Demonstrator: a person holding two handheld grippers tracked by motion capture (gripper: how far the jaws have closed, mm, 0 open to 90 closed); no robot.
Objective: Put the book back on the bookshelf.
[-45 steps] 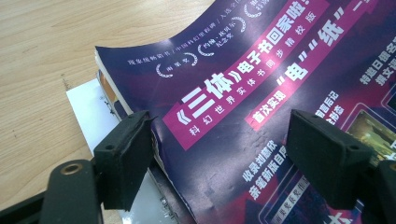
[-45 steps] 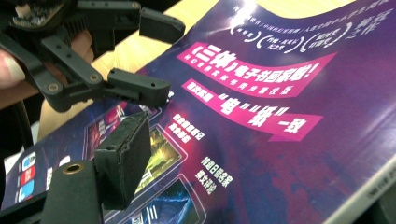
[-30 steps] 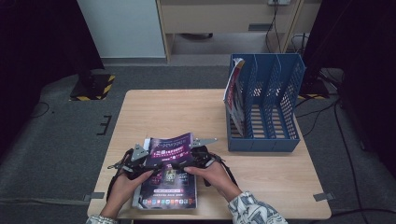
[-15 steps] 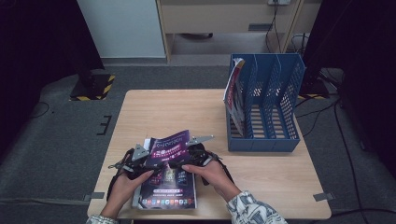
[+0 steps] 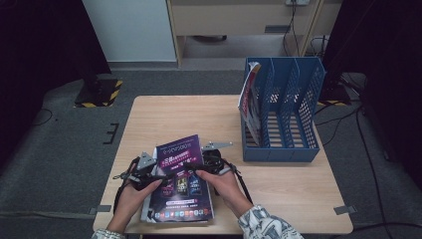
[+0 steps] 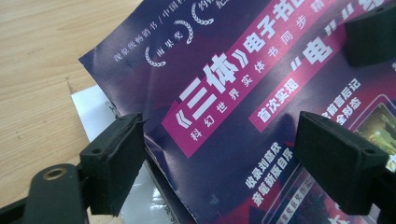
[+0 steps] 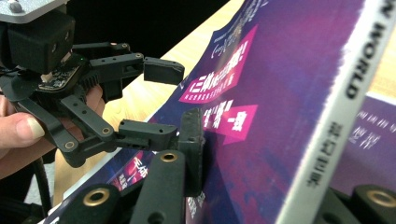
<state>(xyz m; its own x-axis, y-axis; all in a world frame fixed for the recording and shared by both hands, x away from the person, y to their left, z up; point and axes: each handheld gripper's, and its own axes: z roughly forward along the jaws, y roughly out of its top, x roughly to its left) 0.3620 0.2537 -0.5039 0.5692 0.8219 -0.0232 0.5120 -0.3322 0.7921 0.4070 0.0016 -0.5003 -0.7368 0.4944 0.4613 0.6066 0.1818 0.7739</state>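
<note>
Magazines (image 5: 181, 179), two; claws (image 5: 191, 167), two.

A glossy purple magazine (image 5: 180, 172) with pink title banners and white Chinese lettering is lying near the front edge of the table (image 5: 164, 114), its top cover lifting and tilting above another similar magazine (image 5: 181, 211) underneath.
</note>
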